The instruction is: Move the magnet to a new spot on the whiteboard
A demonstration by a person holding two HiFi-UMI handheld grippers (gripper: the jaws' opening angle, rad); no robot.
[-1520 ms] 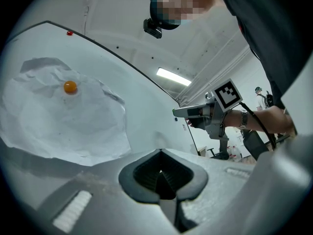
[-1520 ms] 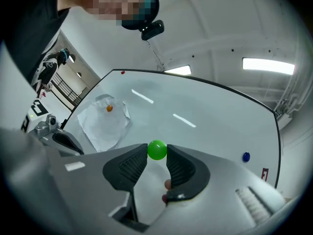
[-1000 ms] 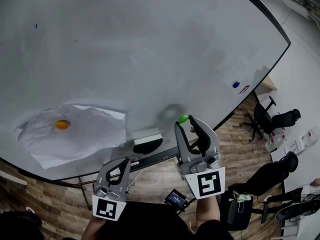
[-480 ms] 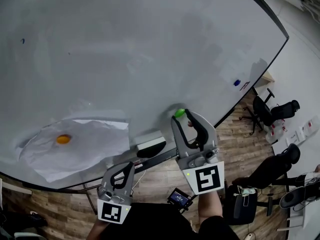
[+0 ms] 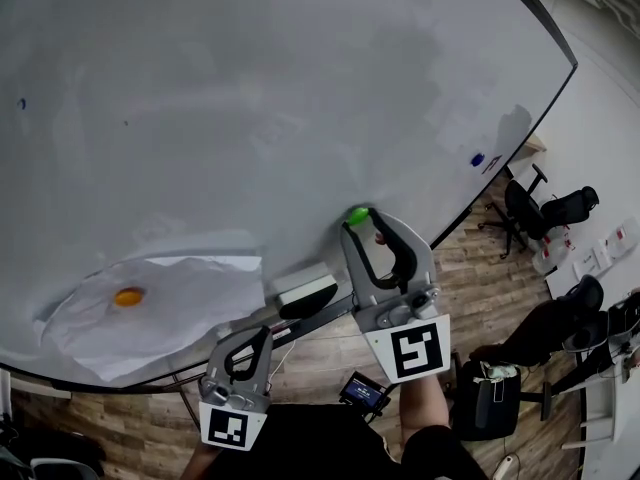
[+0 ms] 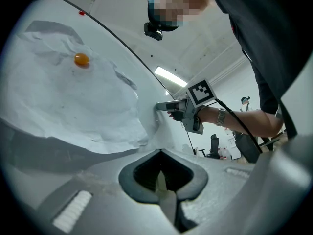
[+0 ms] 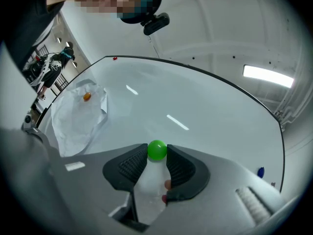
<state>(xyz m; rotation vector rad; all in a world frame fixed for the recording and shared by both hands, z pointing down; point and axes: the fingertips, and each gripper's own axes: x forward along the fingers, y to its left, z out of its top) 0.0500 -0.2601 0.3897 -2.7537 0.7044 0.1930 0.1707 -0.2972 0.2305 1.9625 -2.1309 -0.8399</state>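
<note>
A small green magnet sits between the tips of my right gripper, whose pads press on both its sides. In the head view the green magnet is at the lower middle of the whiteboard, right at its surface; whether it touches I cannot tell. My right gripper reaches up to the board. My left gripper hangs lower and to the left, below the board's tray, with its jaws together and nothing in them.
An orange magnet pins a crumpled white paper at the board's lower left. A blue magnet sits near the right edge. An eraser lies on the tray. Office chairs stand on the wooden floor at the right.
My right gripper has carried the green magnet a little higher along the board, away from the eraser. The left gripper stays low, still shut.
</note>
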